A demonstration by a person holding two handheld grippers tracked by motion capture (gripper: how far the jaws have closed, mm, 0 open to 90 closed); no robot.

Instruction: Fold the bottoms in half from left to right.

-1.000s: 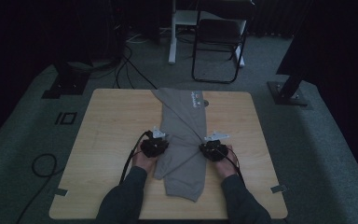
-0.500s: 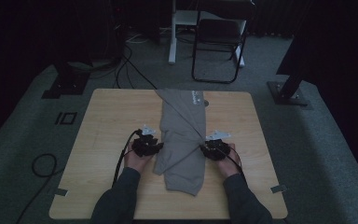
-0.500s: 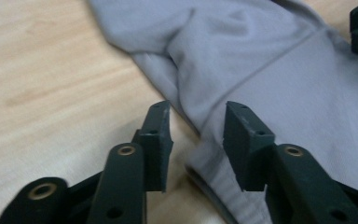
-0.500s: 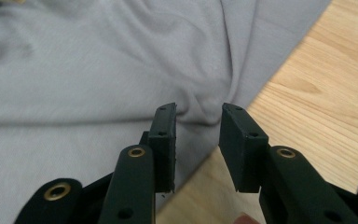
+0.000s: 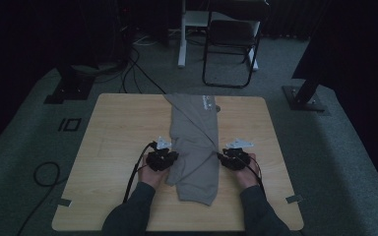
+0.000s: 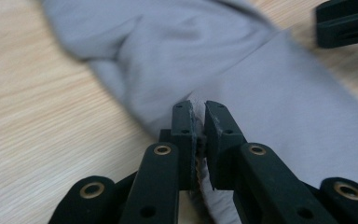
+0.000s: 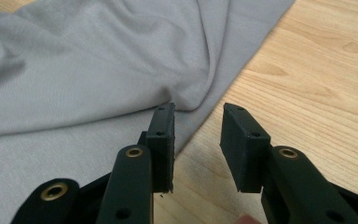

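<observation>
One grey garment (image 5: 195, 142), folded into a long strip, is laid down the middle of the wooden table (image 5: 113, 128); its long axis runs from the far edge toward the person, with a white print at the far end. A fold of its left edge is seen pinched in the left gripper (image 6: 199, 116), whose jaws have just been closing. The right gripper (image 7: 196, 128) is held at the right edge, jaws partly apart after opening, nothing between them, bare wood below. Two grippers are counted. One dark chair (image 5: 230, 42) is seen beyond the table, cables (image 5: 128, 69) on the floor.
</observation>
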